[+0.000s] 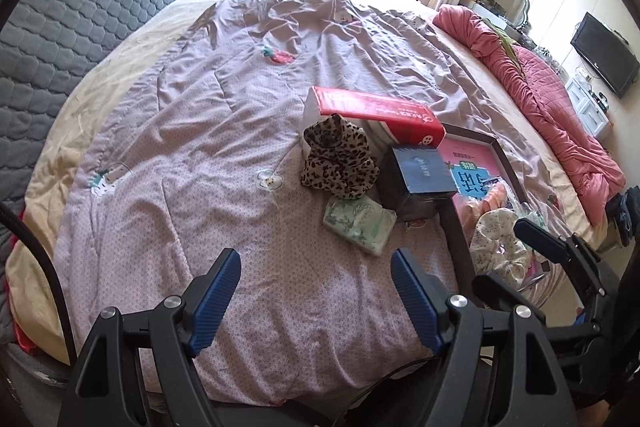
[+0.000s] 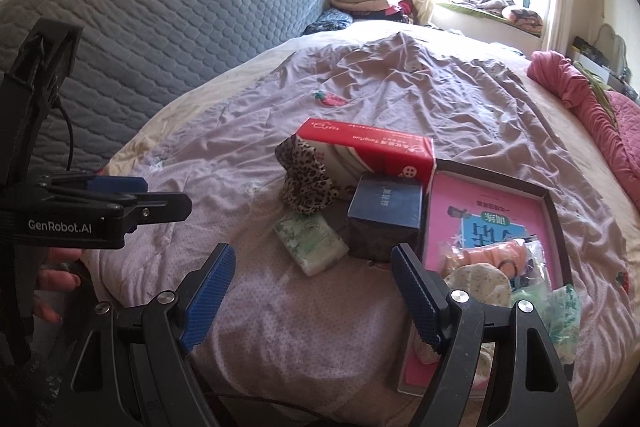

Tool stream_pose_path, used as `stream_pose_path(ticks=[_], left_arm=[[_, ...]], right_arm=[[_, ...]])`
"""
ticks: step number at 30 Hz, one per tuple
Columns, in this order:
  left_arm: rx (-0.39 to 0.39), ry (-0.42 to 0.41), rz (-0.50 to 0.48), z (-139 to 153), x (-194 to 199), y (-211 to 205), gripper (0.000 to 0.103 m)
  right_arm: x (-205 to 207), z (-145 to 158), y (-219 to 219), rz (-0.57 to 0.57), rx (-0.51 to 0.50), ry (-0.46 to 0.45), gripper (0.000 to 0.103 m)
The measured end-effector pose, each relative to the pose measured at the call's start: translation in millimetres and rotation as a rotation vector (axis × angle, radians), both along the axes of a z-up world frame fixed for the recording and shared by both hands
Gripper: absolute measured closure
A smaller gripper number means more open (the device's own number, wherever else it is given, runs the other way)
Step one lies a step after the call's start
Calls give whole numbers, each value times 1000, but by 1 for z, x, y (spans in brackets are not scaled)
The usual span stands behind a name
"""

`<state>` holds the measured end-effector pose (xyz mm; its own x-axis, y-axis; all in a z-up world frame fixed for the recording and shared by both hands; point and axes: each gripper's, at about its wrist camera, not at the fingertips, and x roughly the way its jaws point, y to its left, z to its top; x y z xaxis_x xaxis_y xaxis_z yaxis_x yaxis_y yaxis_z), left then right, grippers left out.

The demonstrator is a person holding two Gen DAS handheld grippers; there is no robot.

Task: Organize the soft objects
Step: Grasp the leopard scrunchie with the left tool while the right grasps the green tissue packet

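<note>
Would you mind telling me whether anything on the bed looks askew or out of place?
The red tissue box sits tilted, propped over the leopard-print cloth rather than flat. The green tissue pack lies loose on the quilt, outside the tray that already holds other soft items. Nothing looks spilled or damaged.

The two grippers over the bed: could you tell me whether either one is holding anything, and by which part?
Nothing is held: the left gripper and right gripper both stand open above the quilt.
</note>
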<state>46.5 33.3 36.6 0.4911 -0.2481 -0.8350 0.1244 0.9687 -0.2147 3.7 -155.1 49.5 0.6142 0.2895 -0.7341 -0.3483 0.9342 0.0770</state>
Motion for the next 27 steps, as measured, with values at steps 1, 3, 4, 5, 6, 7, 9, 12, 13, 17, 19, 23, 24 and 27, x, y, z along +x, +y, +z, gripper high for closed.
stream_pose_path(ticks=[1, 3, 4, 5, 6, 7, 9, 12, 13, 17, 19, 23, 24, 27], left_arm=[[0, 7, 0, -3, 3, 0, 26], [-4, 26, 4, -10, 9, 1, 26], [-12, 37, 4, -13, 13, 2, 26], [-19, 45, 5, -16, 16, 2, 26], [-28, 55, 4, -19, 21, 2, 26], [-35, 65, 2, -22, 26, 2, 26], [-47, 79, -1, -27, 36, 2, 26], [-59, 104, -9, -36, 55, 0, 26], [-61, 111, -12, -39, 60, 0, 26], [-62, 137, -35, -47, 87, -5, 26], [-68, 147, -39, -51, 101, -7, 26], [-99, 165, -59, -57, 121, -15, 26], [-109, 172, -68, -59, 126, -17, 26], [-122, 193, -84, -64, 139, -23, 26]], right_arm=[[2, -3, 2, 9, -4, 5, 22], [5, -9, 6, 25, -13, 13, 22], [6, -12, 7, 32, -17, 14, 22], [7, -15, 9, 39, -20, 17, 22], [9, -19, 11, 48, -26, 23, 22], [11, -21, 12, 56, -30, 26, 22], [15, -29, 17, 75, -48, 34, 22], [20, -40, 24, 105, -77, 44, 22], [22, -45, 27, 117, -89, 47, 22], [28, -60, 39, 166, -133, 52, 22], [30, -67, 45, 191, -159, 50, 22], [36, -78, 53, 226, -196, 46, 22], [37, -81, 55, 234, -203, 47, 22], [40, -89, 59, 254, -214, 55, 22]])
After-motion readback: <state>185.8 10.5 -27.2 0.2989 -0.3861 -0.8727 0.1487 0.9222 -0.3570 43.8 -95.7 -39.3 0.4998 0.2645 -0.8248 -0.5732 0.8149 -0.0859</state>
